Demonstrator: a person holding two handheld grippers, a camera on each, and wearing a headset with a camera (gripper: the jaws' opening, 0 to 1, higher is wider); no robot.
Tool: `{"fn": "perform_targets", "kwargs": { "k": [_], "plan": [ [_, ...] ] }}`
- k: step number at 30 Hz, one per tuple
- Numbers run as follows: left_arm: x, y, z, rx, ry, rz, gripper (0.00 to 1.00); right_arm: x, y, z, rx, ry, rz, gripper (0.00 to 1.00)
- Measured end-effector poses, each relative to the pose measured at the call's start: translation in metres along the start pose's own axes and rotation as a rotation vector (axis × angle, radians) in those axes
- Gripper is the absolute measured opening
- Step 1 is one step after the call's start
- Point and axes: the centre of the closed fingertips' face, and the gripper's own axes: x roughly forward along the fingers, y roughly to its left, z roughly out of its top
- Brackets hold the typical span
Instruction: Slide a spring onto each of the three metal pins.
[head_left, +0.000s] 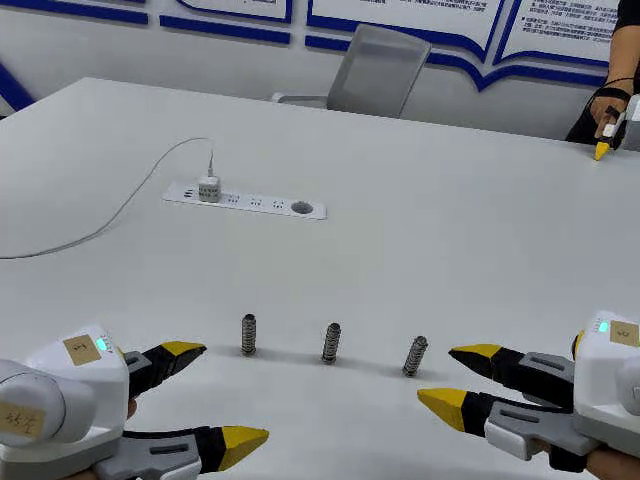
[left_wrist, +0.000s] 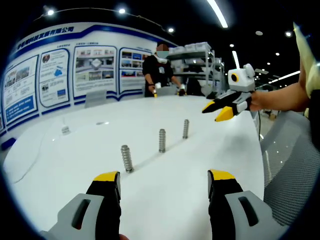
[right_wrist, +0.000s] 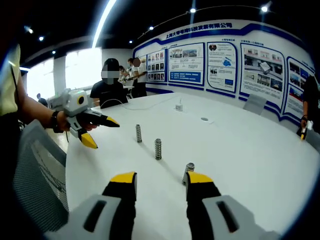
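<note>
Springs (head_left: 331, 346) are seated, one each, around the left pin (head_left: 249, 334), middle pin (head_left: 332, 330) and right pin (head_left: 415, 355), which stand in a spaced row on the white surface (head_left: 450, 230). Left tongs (head_left: 231, 392) are released: jaws spread wide, nothing between them, held near the left pin on its outer side, clear of it. Right tongs (head_left: 438, 374) are likewise released and empty, tips pointing toward the right pin, just beside it with a gap showing. In the left gripper view the row runs away from the left tongs (left_wrist: 163, 176), with the right tongs (left_wrist: 211, 114) held above the surface past the far end. In the right gripper view the right pin (right_wrist: 189, 169) shows partly behind one fingertip of the right tongs (right_wrist: 161, 177). Farther back on the surface lie a power strip (head_left: 245, 200) with a charger (head_left: 208, 188) plugged in and a cable (head_left: 100, 225); a chair (head_left: 375, 70) stands at the far edge
</note>
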Motion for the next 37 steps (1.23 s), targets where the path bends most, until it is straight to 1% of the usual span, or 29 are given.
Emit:
{"fn": "perform_targets", "kwargs": {
  "k": [2, 6, 10, 13, 24, 30, 37],
  "plan": [
    [0.0, 0.0, 0.0, 0.0, 0.0, 0.0, 0.72, 0.001, 0.0, -0.004, 0.005, 0.004, 0.007, 0.42],
    [-0.001, -0.001, 0.0, -0.004, -0.002, 0.002, 0.72, 0.002, 0.005, -0.009, 0.01, 0.008, 0.029, 0.45],
    [-0.002, -0.001, -0.001, -0.004, -0.003, 0.003, 0.72, 0.006, 0.008, -0.019, -0.013, 0.042, 0.043, 0.49],
    [-0.002, -0.001, 0.0, -0.005, -0.004, 0.005, 0.72, 0.008, 0.009, -0.023, -0.005, 0.048, 0.053, 0.51],
    [-0.003, 0.0, 0.0, -0.006, -0.004, 0.01, 0.72, 0.007, 0.006, -0.023, 0.014, 0.035, 0.05, 0.55],
    [-0.002, -0.002, 0.0, -0.004, -0.005, 0.008, 0.72, 0.007, 0.008, -0.023, 0.015, 0.036, 0.053, 0.56],
    [-0.004, 0.0, 0.0, -0.007, -0.005, 0.013, 0.72, 0.006, 0.007, -0.022, 0.024, 0.03, 0.049, 0.56]
  ]
}}
